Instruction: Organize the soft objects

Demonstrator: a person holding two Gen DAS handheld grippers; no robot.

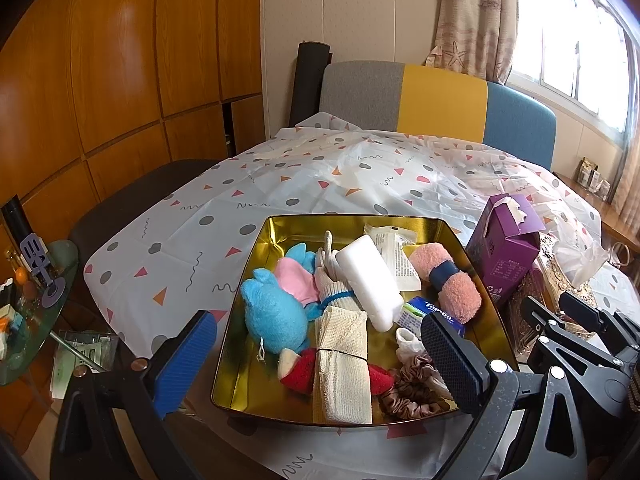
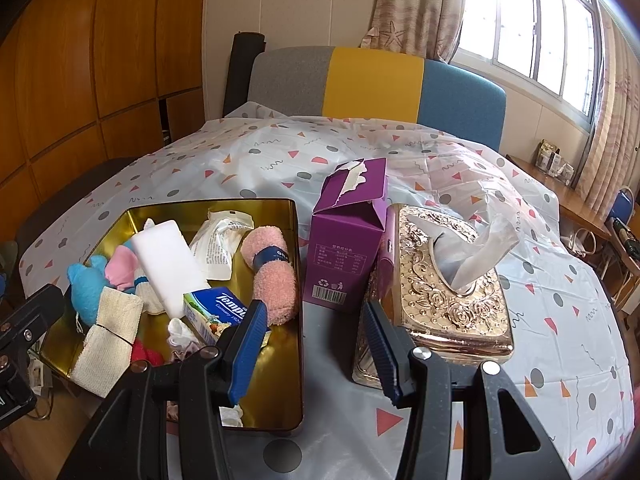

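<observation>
A gold metal tray (image 1: 280, 232) (image 2: 294, 280) sits at the table's near edge, filled with soft things: a blue plush (image 1: 272, 312), a pink cloth (image 1: 294, 280), a white sponge block (image 1: 368, 280) (image 2: 168, 256), a pink rolled towel (image 1: 452, 280) (image 2: 272, 276), a cream gauze roll (image 1: 340, 364) (image 2: 108, 340), a Tempo tissue pack (image 1: 424, 312) (image 2: 218, 308), a red item (image 1: 304, 372) and a brown scrunchie (image 1: 412, 392). My left gripper (image 1: 320, 348) is open and empty, straddling the tray's near part. My right gripper (image 2: 316, 344) is open and empty, between tray and gold tissue box (image 2: 452, 280).
A purple carton (image 1: 508, 252) (image 2: 344, 240) stands right of the tray, beside the ornate gold tissue box. The patterned tablecloth (image 1: 320, 176) covers the table. A grey-yellow-blue chair back (image 1: 440, 100) stands behind. A glass side table (image 1: 28, 300) with clutter is at the left.
</observation>
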